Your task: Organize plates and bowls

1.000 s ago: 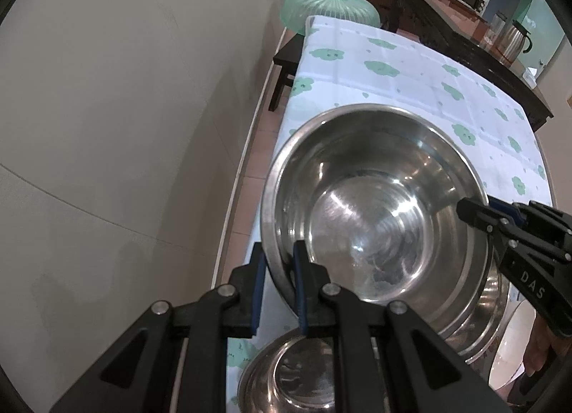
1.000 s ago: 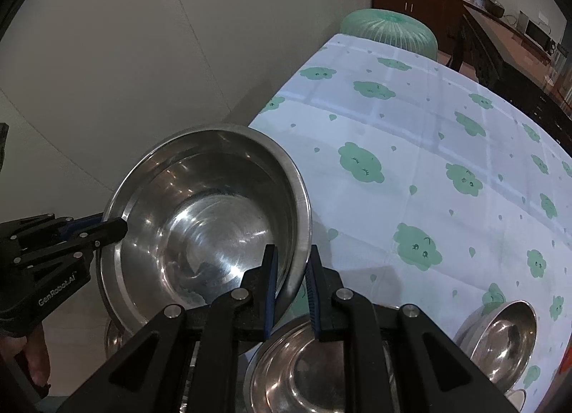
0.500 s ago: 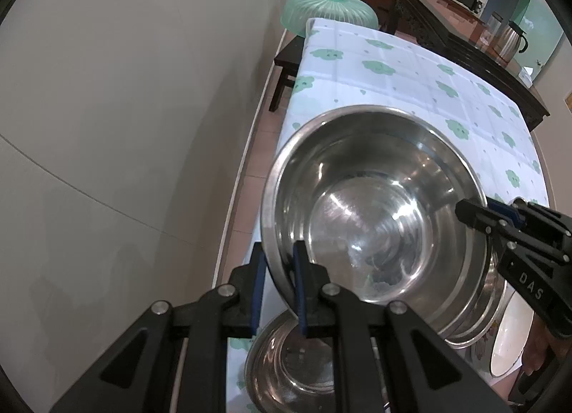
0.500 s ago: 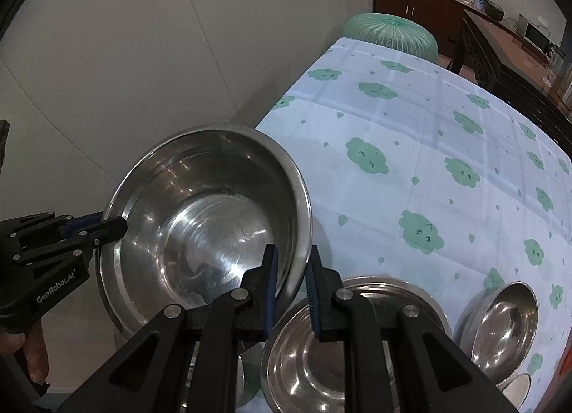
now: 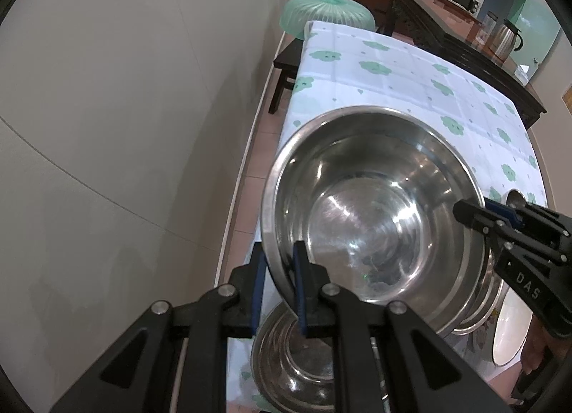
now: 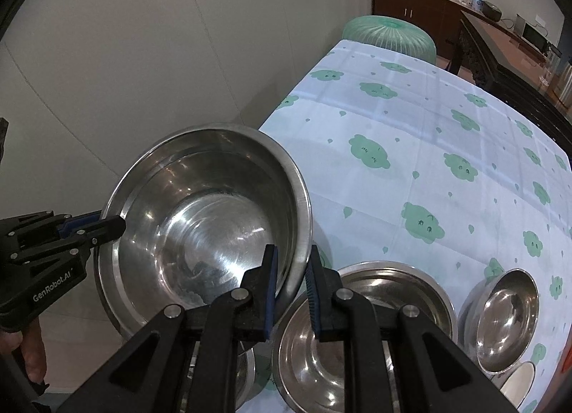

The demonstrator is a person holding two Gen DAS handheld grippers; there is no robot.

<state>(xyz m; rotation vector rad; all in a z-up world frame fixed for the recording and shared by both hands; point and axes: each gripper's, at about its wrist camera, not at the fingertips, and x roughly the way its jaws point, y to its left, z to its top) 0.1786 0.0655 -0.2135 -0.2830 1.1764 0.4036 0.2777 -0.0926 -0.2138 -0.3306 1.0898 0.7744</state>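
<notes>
The big steel bowl (image 5: 371, 220) was shiny and empty, tilted, raised clear of the tablecloth (image 6: 429, 148) over its near corner. Below it sat a wider steel bowl (image 6: 357, 323), and just beside that a small steel bowl (image 6: 504, 316) lay tipped against another.

Silver steel bowl (image 5: 371, 213), white tablecloth (image 6: 429, 148) with green cloud print, black fingers (image 6: 268, 280) with blue pads.

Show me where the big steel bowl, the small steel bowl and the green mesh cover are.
big steel bowl (image 6: 200, 234), right wrist view, inner bottom.
small steel bowl (image 6: 507, 320), right wrist view, inside.
green mesh cover (image 5: 327, 13), left wrist view, domed top.
</notes>
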